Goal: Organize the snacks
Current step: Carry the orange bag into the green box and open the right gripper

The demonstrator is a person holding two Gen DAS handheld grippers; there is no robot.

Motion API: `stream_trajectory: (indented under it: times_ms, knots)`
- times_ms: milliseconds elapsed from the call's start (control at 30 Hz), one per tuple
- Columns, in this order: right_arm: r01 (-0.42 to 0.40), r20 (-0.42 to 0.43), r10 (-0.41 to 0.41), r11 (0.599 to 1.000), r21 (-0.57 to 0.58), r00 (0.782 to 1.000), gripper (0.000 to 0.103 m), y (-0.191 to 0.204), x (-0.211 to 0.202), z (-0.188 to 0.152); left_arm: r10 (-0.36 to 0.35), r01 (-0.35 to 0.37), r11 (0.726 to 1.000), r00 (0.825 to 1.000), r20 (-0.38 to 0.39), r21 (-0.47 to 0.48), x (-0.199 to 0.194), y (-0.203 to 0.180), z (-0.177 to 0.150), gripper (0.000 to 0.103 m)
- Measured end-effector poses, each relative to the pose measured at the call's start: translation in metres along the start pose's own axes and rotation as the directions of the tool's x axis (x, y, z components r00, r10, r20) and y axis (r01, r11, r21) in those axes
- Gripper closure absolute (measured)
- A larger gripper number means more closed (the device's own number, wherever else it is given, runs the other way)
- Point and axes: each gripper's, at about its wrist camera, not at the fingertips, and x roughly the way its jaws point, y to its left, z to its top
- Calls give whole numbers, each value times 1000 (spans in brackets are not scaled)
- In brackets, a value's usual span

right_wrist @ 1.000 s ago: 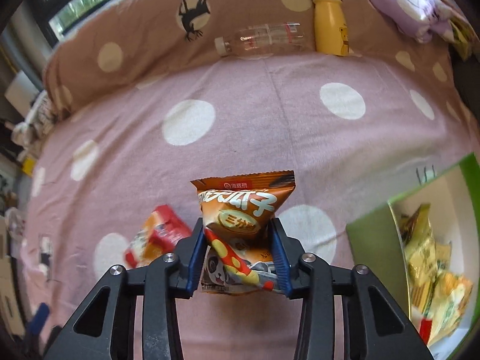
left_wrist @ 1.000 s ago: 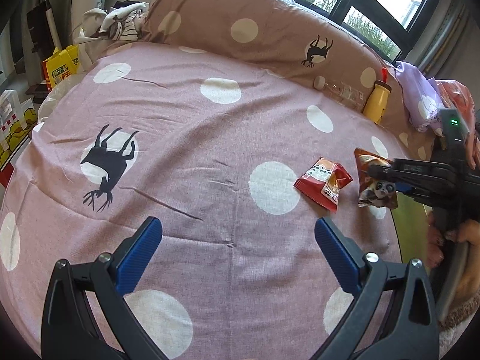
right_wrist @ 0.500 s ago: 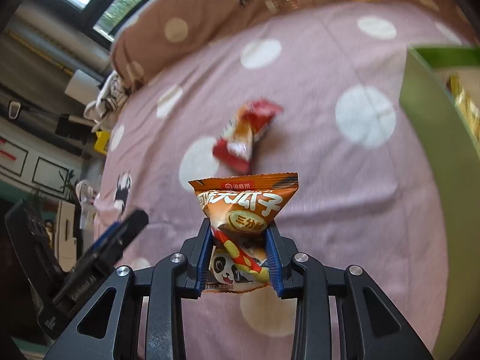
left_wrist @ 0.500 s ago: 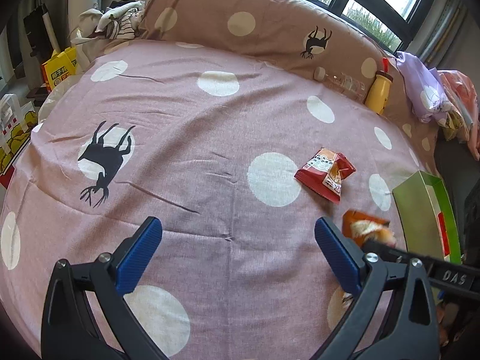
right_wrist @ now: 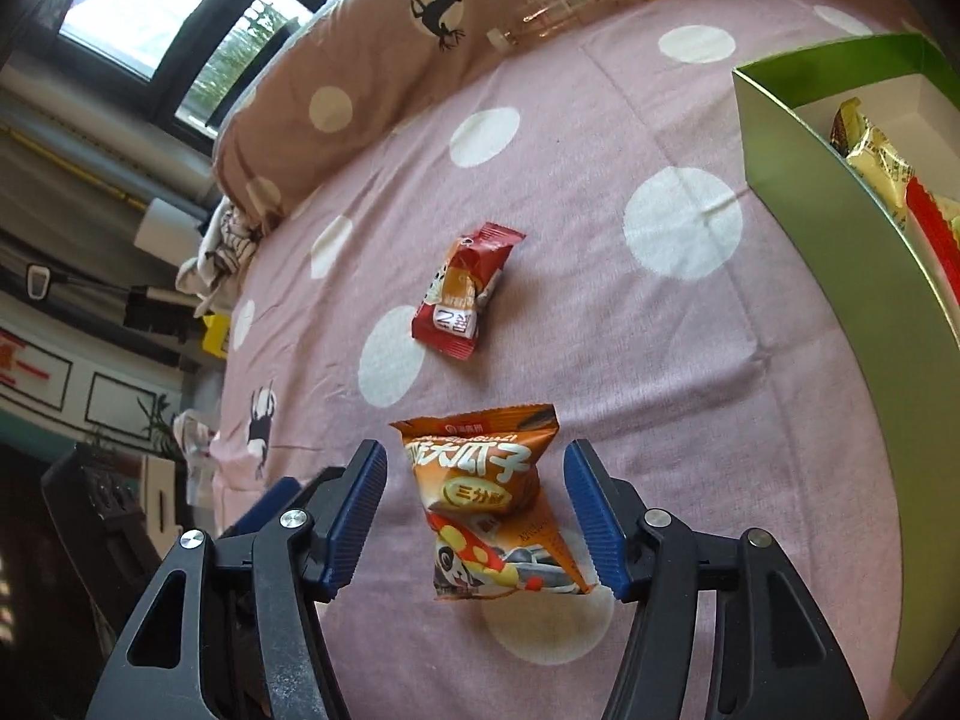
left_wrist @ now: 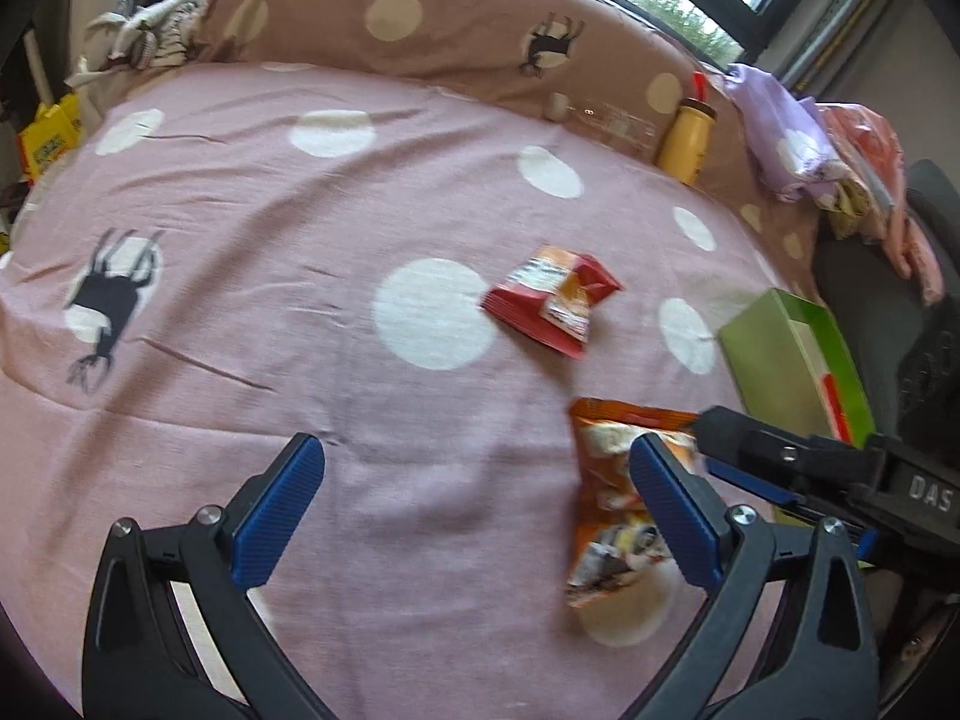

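Observation:
An orange sunflower-seed packet [right_wrist: 486,498] lies on the pink dotted bedspread between the jaws of my right gripper [right_wrist: 475,462]. Those jaws are opening, and a gap shows on each side of the packet. In the left wrist view the same orange packet [left_wrist: 606,498] sits just behind the right finger of my left gripper [left_wrist: 475,450], which stands wide open and holds nothing. My right gripper [left_wrist: 714,447] comes in there from the right. A red packet [right_wrist: 465,294] lies farther out on the bed, also seen as the red packet [left_wrist: 549,300].
A green box [right_wrist: 840,222] with several snack packets [right_wrist: 870,156] inside stands at the right, its wall [left_wrist: 774,360] near the bed's edge. A yellow bottle [left_wrist: 687,141] and a clear bottle [left_wrist: 606,120] lean on the brown bolster. Purple cloth [left_wrist: 786,150] is heaped at far right.
The right gripper carried the orange packet leftward and down beside the left gripper, then its jaws parted and let go of it. The left gripper shifted a little and stayed open.

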Motion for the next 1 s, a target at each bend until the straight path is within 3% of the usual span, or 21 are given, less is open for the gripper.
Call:
stream_trajectory:
  times_ms: [233, 367, 500, 633, 733, 867, 1000]
  knots:
    - [-68, -4, 68, 997, 28, 998, 41, -14, -3, 1, -119, 121, 991, 992, -32, 58, 5, -29, -11, 1]
    - [-136, -39, 138, 989, 49, 990, 41, -16, 6, 1, -137, 142, 987, 988, -75, 76, 18, -38, -17, 3]
    - [-141, -83, 146, 988, 62, 986, 41, -17, 19, 0, -150, 160, 983, 983, -106, 92, 29, -42, -20, 7]
    - [-81, -113, 83, 996, 21, 990, 41, -13, 28, -3, -168, 182, 979, 975, -142, 92, 40, -43, -21, 22]
    - [-89, -137, 90, 996, 16, 987, 46, -12, 36, -3, -192, 206, 975, 970, -148, 84, 47, -43, -21, 28]
    - [-45, -125, 44, 999, -6, 991, 47, -8, 39, -5, -250, 266, 959, 957, -144, 102, 44, -48, -23, 52]
    - [-29, -100, 27, 999, -22, 995, 49, -7, 32, -4, -259, 273, 953, 959, -112, 131, 35, -55, -22, 55]
